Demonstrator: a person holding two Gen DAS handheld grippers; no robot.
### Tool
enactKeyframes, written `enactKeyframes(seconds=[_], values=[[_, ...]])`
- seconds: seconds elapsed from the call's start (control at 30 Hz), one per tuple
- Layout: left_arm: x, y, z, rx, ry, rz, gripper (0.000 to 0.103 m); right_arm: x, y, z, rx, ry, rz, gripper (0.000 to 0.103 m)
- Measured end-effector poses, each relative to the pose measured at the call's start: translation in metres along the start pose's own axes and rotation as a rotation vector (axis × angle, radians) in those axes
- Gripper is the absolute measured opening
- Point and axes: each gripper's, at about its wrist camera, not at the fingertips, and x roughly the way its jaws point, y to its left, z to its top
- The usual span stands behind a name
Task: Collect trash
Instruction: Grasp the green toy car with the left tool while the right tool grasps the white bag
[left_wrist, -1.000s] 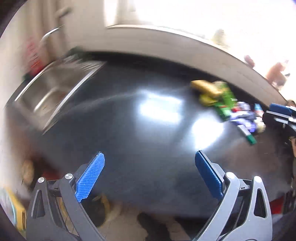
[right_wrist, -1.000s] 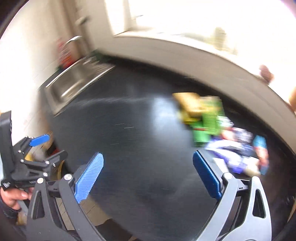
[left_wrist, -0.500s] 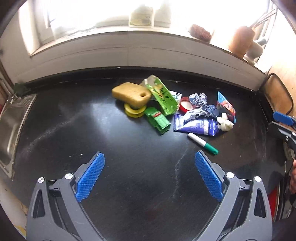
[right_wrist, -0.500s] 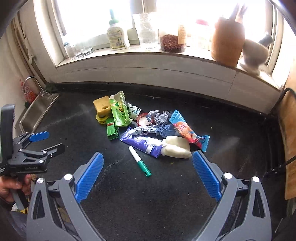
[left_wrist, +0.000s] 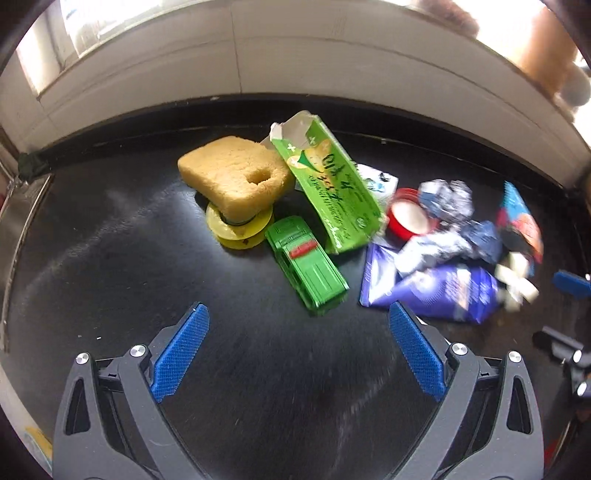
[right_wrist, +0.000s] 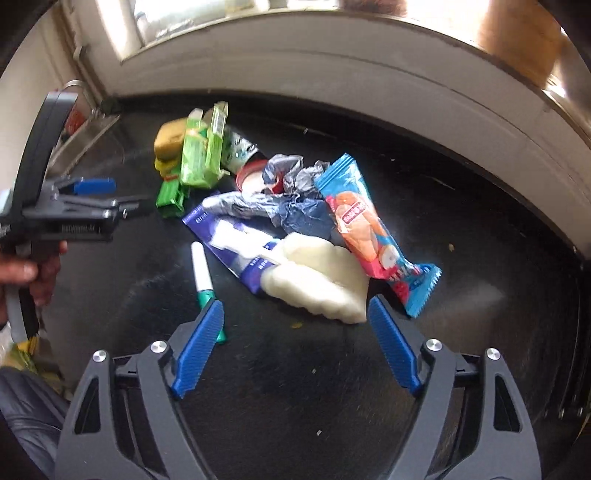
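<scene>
**Inspector:** What has changed on the counter?

**Onlooker:** Both grippers have come in low over the heap of litter; a second ago they were well back and the view was a blur. The right gripper has just been closing its jaws somewhat. They stand partly spread, pads touching nothing, and the near edge of the white lump lies just ahead of the gap between them.

**Inspector:** And the left?

**Onlooker:** The left gripper is spread wide and empty, over bare counter just short of the green toy car.

**Inspector:** Where does the trash lie?

**Onlooker:** All of it is still on the counter. Taking the white lump as the mark: the purple tube touches its left side, the red and blue wrapper lies against its right, crumpled foil sits behind it, and the green carton and sponge are farther back to the left. The marker pen lies just to its left.

**Inspector:** Meaning?

**Onlooker:** Nothing collected yet. I judge the first pick is about to begin, likely the white lump.
</scene>
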Motion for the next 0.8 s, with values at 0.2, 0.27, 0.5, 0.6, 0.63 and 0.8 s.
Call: enactKeyframes(seconds=[0.2,0.27,0.5,0.6,0.63,0.8], values=[[0.029,0.002,0.009,-0.084,0.019,0.020,0.092,0.035,0.006,0.003,-0.139,-0.001,-0.049,0.072],[0.037,0.002,0.014,-0.100,0.024,0.015,0.087,0.042,0.008,0.004,-0.178,-0.009,-0.082,0.070],[0.042,-0.005,0.016,-0.071,0.030,0.046,0.033,0.042,0.011,0.003,-0.235,-0.037,-0.139,0.026],[0.029,-0.003,0.008,-0.064,0.019,0.046,0.033,0.030,0.009,-0.002,-0.219,-0.050,-0.152,0.023],[0.024,-0.003,0.005,-0.057,0.015,0.043,0.033,0.025,0.010,-0.002,-0.212,-0.055,-0.151,0.022],[-0.018,0.004,-0.017,-0.025,-0.025,0.014,0.033,-0.012,0.022,-0.003,-0.151,-0.089,-0.132,0.022]])
